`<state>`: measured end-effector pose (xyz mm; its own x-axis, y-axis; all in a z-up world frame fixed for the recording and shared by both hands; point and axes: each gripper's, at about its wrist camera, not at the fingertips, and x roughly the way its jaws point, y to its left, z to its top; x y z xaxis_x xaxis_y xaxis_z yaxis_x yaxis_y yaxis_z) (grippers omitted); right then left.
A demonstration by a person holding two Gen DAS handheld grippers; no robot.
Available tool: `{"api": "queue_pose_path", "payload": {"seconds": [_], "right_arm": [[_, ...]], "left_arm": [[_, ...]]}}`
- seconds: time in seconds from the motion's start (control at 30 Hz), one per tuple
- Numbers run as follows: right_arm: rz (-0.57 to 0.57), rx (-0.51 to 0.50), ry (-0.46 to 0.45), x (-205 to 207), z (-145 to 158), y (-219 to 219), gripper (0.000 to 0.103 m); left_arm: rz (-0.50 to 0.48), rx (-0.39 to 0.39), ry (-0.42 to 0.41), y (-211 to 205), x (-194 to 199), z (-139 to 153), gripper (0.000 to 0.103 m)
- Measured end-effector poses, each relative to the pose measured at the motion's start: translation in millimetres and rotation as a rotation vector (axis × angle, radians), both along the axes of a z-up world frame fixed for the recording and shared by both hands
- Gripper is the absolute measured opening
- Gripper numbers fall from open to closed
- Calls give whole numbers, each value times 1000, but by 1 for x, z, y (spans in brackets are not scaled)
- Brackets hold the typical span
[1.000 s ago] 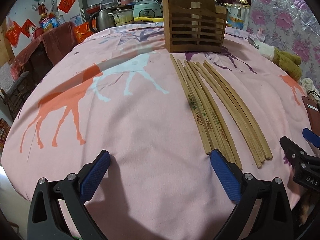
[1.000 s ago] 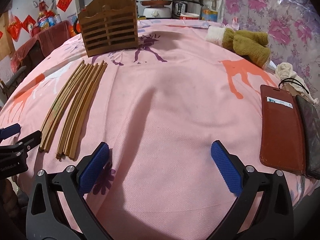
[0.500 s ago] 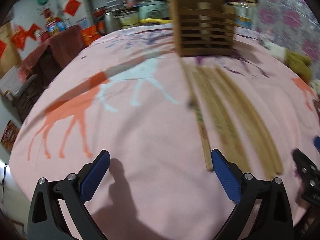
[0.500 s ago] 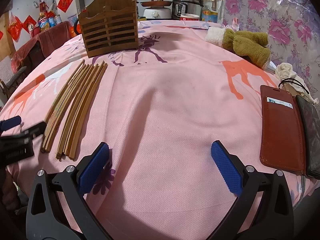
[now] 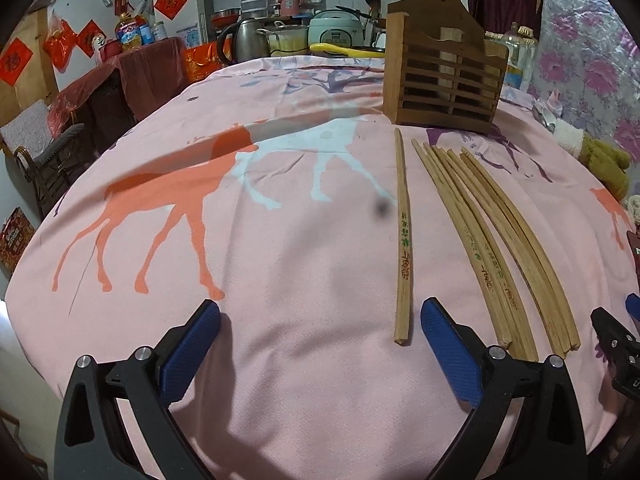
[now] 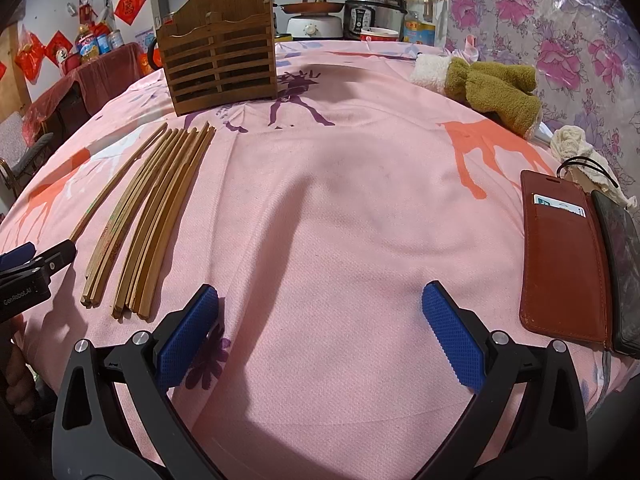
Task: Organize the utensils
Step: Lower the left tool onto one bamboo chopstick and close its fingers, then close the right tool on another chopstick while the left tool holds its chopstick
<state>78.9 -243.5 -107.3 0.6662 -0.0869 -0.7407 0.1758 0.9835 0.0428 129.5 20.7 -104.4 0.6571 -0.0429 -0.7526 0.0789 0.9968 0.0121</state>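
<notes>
Several bamboo chopsticks (image 5: 500, 248) lie side by side on the pink tablecloth (image 5: 280, 240). One single chopstick (image 5: 402, 240) lies apart to their left. Its near end sits between the fingers of my open left gripper (image 5: 320, 344), close to the right pad (image 5: 448, 344). A slatted wooden utensil holder (image 5: 440, 76) stands upright beyond the chopsticks' far ends. In the right wrist view the chopsticks (image 6: 148, 216) lie to the left of my right gripper (image 6: 320, 332), which is open and holds nothing. The single chopstick (image 6: 120, 184) and the holder (image 6: 220, 64) also show there.
A brown wallet (image 6: 560, 252) and a dark phone (image 6: 620, 272) lie at the table's right edge. An olive plush mitten (image 6: 492, 84) and a white cloth (image 6: 576, 148) sit further back on the right. Kitchen pots and a kettle (image 5: 240, 40) stand behind the table.
One chopstick has slid left, away from the bundle, and now lies alone. My left gripper has shifted left with it. The right gripper has stayed in place.
</notes>
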Motion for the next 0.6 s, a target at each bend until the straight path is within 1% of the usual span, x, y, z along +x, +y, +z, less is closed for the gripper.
{"api": "queue_pose_path", "payload": {"seconds": [0.07,0.1,0.13,0.17,0.23,0.27,0.3,0.33,0.4,0.53,0.57,0.6], "right_arm": [[0,0,0,0,0,0,98],[1,1,0,0,0,0,98],[1,1,-1,0,0,0,98],[1,1,-1,0,0,0,98],[1,2,-1,0,0,0,98],[1,2,-2,0,0,0,98],[1,2,-2,0,-1,0,98],[1,3,-2,0,0,0,98],[1,5,-3,0,0,0,98],[11,34,-21,-1,3,-4,97],[19,41,-28,-1,5,-5,94],[31,47,-40,-2,7,-4,88]], "left_arm": [[-21,-6,-1,-2,-1,1,96],[-28,-4,-5,-3,-3,1,89],[-50,-3,-9,-7,-5,3,78],[-75,0,-13,-11,-6,5,71],[-136,-2,-18,-20,-9,7,38],[-158,-2,-20,-24,-10,7,33],[-179,-4,-25,-27,-11,7,21],[-199,-10,-29,-30,-13,7,14],[-199,-13,-32,-29,-13,6,7],[-137,-64,-14,-5,-7,6,7],[-129,-68,-11,0,-6,6,7],[-125,-67,-11,3,-7,6,7]]}}
